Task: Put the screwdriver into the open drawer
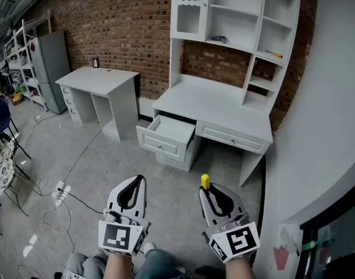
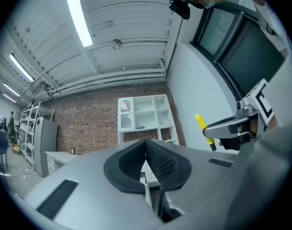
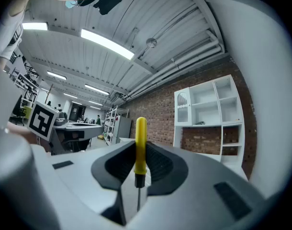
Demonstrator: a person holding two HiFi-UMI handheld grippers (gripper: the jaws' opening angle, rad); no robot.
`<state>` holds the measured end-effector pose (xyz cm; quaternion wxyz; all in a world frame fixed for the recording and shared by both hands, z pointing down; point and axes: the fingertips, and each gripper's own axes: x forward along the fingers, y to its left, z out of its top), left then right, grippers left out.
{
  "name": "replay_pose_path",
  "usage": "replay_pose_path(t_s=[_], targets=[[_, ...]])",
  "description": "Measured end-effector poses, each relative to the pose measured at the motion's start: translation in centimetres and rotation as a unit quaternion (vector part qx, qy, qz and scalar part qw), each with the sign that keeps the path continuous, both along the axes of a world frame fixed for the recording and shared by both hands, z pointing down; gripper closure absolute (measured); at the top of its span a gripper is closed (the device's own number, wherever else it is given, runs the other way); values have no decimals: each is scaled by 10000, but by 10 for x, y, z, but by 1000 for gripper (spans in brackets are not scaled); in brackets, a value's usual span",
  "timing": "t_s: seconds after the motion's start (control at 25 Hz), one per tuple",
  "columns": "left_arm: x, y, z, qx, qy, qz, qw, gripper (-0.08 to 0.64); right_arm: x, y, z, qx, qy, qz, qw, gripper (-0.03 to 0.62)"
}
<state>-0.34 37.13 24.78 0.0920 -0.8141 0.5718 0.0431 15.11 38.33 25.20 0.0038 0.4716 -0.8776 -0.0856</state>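
My left gripper (image 1: 140,182) and right gripper (image 1: 208,189) sit level, side by side, bottom centre.
Right clamps the screwdriver (image 1: 205,182) upright; left pinched shut.

No readable text, brand or number found. Coded square markers (image 1: 117,236) seen on left gripper (image 1: 132,185) and right gripper (image 1: 212,193). Framed item (image 1: 95,62) left of hutch desk (image 1: 212,104): possibly sign, unreadable.

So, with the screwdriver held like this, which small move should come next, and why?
Probably carry the right gripper forward toward the open drawer. Its jaws clamp the screwdriver by its yellow handle, and the drawer is far ahead, seemingly out of reach from here.
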Motion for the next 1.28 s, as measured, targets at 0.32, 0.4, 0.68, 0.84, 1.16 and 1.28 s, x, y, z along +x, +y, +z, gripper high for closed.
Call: replay_pose_path(t_s=[0.32, 0.4, 0.68, 0.84, 1.16, 1.28], targets=[[-9, -25, -3, 37, 72, -67, 9999, 546, 0, -26, 4, -69, -2, 70, 10000, 518], [-15, -42, -2, 10, 102, -99, 9999, 546, -2, -44, 6, -99, -37, 111, 9999, 518], [-52, -136, 12, -185, 276, -158, 9993, 546, -29, -135, 16, -265, -87, 164, 9995, 518], [-72, -200, 16, -228, 358, -121, 9990, 546, -49, -197, 21, -339, -42, 179, 9993, 518], [-101, -314, 27, -298, 300, 239, 9988, 546, -82, -312, 25, -424, -56, 424, 9982, 518], [-112, -343, 28, -307, 349, 323, 9984, 546, -95, -337, 25, -415, -6, 469, 9980, 518]])
